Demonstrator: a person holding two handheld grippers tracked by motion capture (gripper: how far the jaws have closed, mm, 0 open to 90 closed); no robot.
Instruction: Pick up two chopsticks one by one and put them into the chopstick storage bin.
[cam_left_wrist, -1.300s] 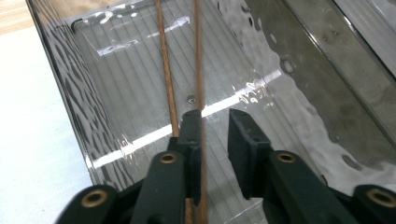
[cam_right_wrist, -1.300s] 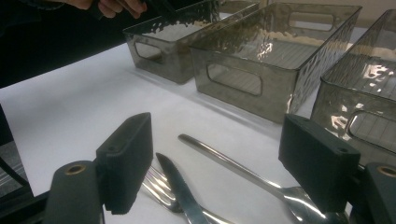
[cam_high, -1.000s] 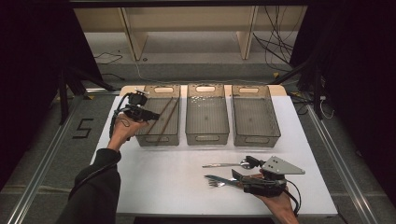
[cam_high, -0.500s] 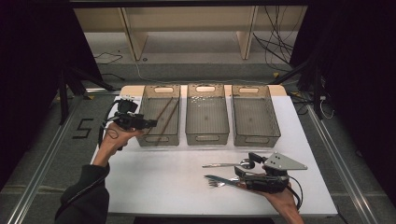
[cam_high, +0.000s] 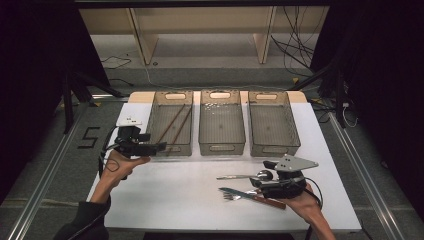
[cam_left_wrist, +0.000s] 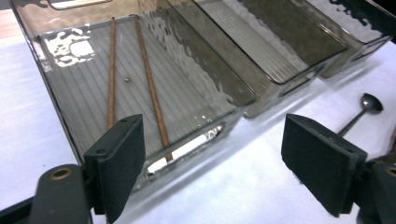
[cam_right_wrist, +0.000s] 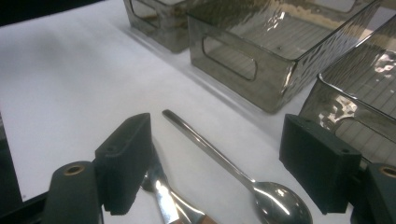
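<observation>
Right tongs (cam_high: 257, 183) spread wide over spoon (cam_right_wrist: 224, 163): lower square across its handle, clear of knife (cam_high: 255, 197) beneath; left tongs (cam_left_wrist: 229, 163) released too, beside chopsticks bin (cam_left_wrist: 42, 70).

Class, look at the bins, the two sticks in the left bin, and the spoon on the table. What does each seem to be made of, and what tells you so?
Bins: likely clear smoky-grey plastic, glossy; you see through the ribbed walls. Sticks: probably wood or bamboo, matte reddish-brown, thin and straight. Spoon: apparently polished metal, likely steel; its bowl mirrors bright highlights.
</observation>
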